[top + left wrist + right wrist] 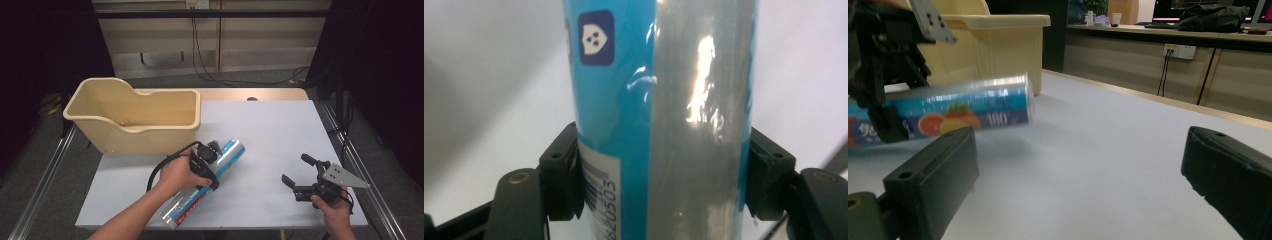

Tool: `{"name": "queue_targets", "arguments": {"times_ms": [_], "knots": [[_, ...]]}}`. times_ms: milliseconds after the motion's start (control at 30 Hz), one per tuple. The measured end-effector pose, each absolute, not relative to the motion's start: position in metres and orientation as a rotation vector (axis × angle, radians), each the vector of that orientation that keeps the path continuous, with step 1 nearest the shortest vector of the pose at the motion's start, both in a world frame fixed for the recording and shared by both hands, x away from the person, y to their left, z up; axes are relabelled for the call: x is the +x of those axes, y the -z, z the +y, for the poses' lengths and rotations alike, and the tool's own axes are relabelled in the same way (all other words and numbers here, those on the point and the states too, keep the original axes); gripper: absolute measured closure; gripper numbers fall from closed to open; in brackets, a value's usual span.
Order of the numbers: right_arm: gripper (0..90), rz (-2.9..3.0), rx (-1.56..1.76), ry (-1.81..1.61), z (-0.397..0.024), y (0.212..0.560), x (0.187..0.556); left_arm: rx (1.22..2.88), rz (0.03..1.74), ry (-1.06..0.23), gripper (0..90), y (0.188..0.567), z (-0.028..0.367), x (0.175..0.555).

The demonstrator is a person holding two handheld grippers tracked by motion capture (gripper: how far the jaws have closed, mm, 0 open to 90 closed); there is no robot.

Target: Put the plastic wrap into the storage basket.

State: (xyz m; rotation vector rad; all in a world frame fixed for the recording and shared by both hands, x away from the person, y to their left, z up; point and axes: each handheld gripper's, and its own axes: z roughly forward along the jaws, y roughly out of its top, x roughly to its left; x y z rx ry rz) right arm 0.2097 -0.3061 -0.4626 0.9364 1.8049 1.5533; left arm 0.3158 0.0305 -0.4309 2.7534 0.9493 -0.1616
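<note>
A long blue roll in shiny wrap lies slantwise across the white table top, just in front of the bin. My left gripper is shut on the roll near its middle. In the left gripper view both jaws press the sides of the roll, with a barcode between them. My right gripper is open near the front right of the table, apart from the roll. The right gripper view looks between my right gripper's spread jaws at the roll, with the left gripper clamped on it.
A large cream plastic bin stands at the back left of the table, close behind the roll, and also appears as the bin in the right gripper view. Metal rails run along both table sides. Cables hang behind.
</note>
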Motion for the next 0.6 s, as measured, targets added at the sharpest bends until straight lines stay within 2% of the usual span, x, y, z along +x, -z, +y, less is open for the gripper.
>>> {"name": "queue_targets", "arguments": {"times_ms": [100,600], "knots": [[1.1,1.797,0.938,-1.555,-0.308,0.462,0.209,2.775,0.95,0.164,31.9,0.443,0.029,0.313],[1.1,1.803,0.94,-1.552,-0.306,0.462,0.209,2.728,0.857,0.12,29.8,0.443,0.038,0.305]]}}
